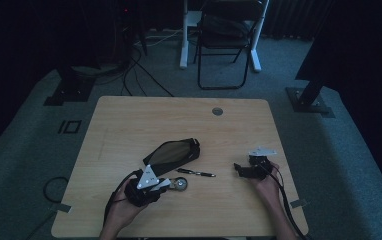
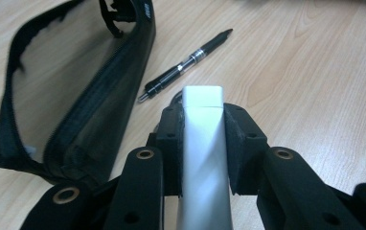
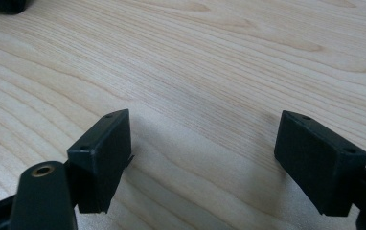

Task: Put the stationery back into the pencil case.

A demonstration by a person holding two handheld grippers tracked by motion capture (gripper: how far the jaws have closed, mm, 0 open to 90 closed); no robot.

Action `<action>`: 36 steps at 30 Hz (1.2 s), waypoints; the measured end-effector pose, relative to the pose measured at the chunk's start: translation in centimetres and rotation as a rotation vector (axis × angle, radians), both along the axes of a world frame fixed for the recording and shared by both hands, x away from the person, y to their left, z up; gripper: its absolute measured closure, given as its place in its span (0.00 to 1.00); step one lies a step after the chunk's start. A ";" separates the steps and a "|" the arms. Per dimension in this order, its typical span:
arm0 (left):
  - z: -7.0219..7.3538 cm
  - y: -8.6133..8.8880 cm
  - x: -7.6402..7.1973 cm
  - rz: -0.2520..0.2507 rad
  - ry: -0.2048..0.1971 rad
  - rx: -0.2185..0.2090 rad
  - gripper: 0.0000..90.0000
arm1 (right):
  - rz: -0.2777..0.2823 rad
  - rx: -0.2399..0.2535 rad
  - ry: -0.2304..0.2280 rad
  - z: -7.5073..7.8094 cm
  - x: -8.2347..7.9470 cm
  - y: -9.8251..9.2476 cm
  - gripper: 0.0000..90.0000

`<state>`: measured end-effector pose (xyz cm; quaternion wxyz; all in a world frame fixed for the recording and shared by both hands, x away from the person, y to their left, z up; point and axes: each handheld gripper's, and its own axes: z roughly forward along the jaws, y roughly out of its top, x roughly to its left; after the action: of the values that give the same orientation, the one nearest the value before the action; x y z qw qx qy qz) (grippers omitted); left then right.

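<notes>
Silver bar (image 2: 201, 143) between clamped jaws

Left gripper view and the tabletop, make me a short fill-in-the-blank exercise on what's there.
1. The left gripper is shut on a flat ____-coloured bar.
2. The pen lies on the table beside the open black ____.
3. The right gripper has ____ between its open jaws.

Missing words: silver; pouch; nothing

A black folding chair (image 1: 226, 37) is being shown on grey carpet (image 1: 24, 135), behind a wooden table (image 1: 129, 120), in dim light.
</notes>
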<state>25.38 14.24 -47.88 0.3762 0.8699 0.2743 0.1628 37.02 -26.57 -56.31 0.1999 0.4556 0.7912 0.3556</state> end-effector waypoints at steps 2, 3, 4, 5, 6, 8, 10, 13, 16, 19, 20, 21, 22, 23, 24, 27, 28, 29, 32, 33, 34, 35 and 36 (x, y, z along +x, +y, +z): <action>0.2 0.2 0.1 0.003 -0.002 -0.001 0.79 | 0.000 0.000 0.000 0.0 0.0 0.0 0.22; 0.2 0.2 0.1 0.003 -0.002 -0.001 0.79 | 0.001 -0.001 0.000 0.0 0.0 0.0 0.22; 0.4 0.3 0.2 0.009 -0.003 -0.003 0.79 | 0.001 -0.001 0.000 0.0 0.0 0.0 0.22; 0.5 0.4 0.3 0.013 -0.005 -0.005 0.79 | 0.001 -0.001 0.001 0.0 0.0 0.0 0.22; 0.6 0.6 0.3 0.015 -0.006 -0.007 0.79 | 0.001 -0.001 0.000 0.0 0.0 0.0 0.22; 0.7 0.7 0.3 0.017 -0.007 -0.012 0.79 | 0.002 -0.001 0.001 0.0 0.0 0.0 0.22; 1.0 1.1 0.4 0.020 -0.008 -0.017 0.79 | 0.002 -0.001 0.001 0.0 0.0 0.0 0.22; 1.4 1.3 0.4 0.023 -0.013 -0.019 0.79 | 0.002 -0.001 0.001 0.0 0.0 0.0 0.22; 1.7 1.5 0.5 0.028 -0.019 -0.019 0.79 | 0.002 -0.001 0.001 0.0 0.0 0.0 0.22; 1.9 1.7 0.5 0.030 -0.025 -0.020 0.79 | 0.002 0.000 0.001 0.0 0.0 0.0 0.22; 2.0 1.8 0.5 0.032 -0.027 -0.023 0.79 | 0.002 -0.001 0.001 0.0 0.0 0.0 0.22; 2.0 1.8 0.5 0.032 -0.027 -0.023 0.79 | 0.002 -0.001 0.001 0.0 0.0 0.0 0.22; 2.2 1.9 0.6 0.034 -0.031 -0.026 0.79 | 0.002 -0.001 0.001 0.0 0.0 0.0 0.22; 2.3 1.9 0.6 0.037 -0.032 -0.028 0.79 | 0.002 -0.001 0.001 0.0 0.0 0.0 0.22; 2.4 2.0 0.6 0.037 -0.033 -0.026 0.79 | 0.002 0.000 0.001 0.0 0.0 0.0 0.22; 2.5 2.0 0.7 0.041 -0.034 -0.029 0.79 | 0.002 -0.001 0.001 0.0 0.0 0.0 0.22; 2.5 2.0 0.8 0.042 -0.035 -0.030 0.79 | 0.002 -0.001 0.001 0.0 0.0 0.0 0.22; 2.5 2.0 0.8 0.042 -0.035 -0.031 0.79 | 0.002 -0.001 0.001 0.0 0.0 0.0 0.22; 2.6 2.0 0.9 0.043 -0.035 -0.029 0.79 | 0.002 -0.001 0.001 0.0 0.0 0.0 0.22; 2.7 2.1 1.0 0.044 -0.036 -0.029 0.79 | 0.002 -0.001 0.001 0.0 0.0 0.0 0.22; 2.7 2.0 1.0 0.047 -0.038 -0.031 0.79 | 0.002 -0.001 0.001 0.0 0.0 0.0 0.22; 2.7 2.0 1.1 0.049 -0.038 -0.033 0.79 | 0.002 -0.001 0.001 0.0 0.0 0.0 0.22; 2.8 2.1 1.1 0.048 -0.040 -0.031 0.79 | 0.002 -0.001 0.001 0.0 0.0 0.0 0.22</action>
<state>26.50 16.32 -45.05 0.3909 0.8537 0.2902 0.1848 37.02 -26.56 -56.32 0.1993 0.4549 0.7919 0.3553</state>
